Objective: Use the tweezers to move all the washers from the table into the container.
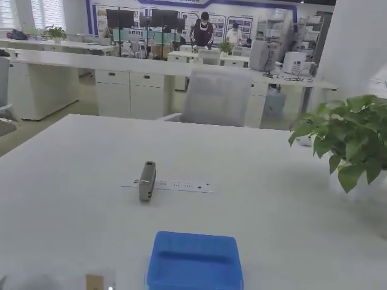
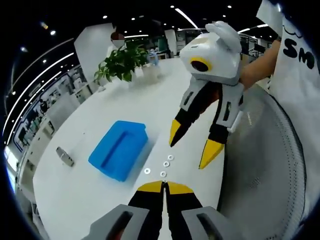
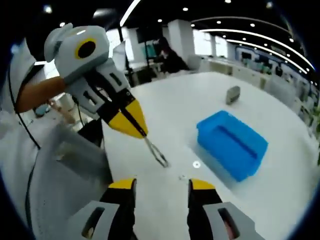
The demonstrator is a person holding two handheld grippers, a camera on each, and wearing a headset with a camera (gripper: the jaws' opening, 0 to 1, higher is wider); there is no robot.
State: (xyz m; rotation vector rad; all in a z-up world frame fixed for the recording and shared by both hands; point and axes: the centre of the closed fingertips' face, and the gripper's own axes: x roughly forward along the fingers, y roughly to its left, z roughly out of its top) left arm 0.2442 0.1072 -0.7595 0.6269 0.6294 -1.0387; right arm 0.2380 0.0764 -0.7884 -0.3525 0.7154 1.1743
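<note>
Beside the blue container (image 2: 120, 149) and washers (image 2: 166, 163), left tongs (image 3: 139, 131) pinch tweezers (image 3: 156, 151); right tongs (image 2: 186, 156) gape empty.

The blue rectangular container (image 1: 193, 261) sits upright and open-topped near the near edge of the table (image 1: 284, 205). Four small silver washers (image 2: 166, 163) lie flat in a loose cluster just beside it, toward that edge. The slim metal tweezers (image 3: 156, 151) slant down from the closed jaws of the left gripper (image 3: 139, 131), their tips at the tabletop near one washer.

container (image 1: 193, 261) blue | table (image 1: 272, 217) white | plant (image 1: 351, 139) green | washers (image 2: 165, 163) silver | tweezers (image 3: 156, 152) silver | chair (image 1: 217, 96) grey
</note>
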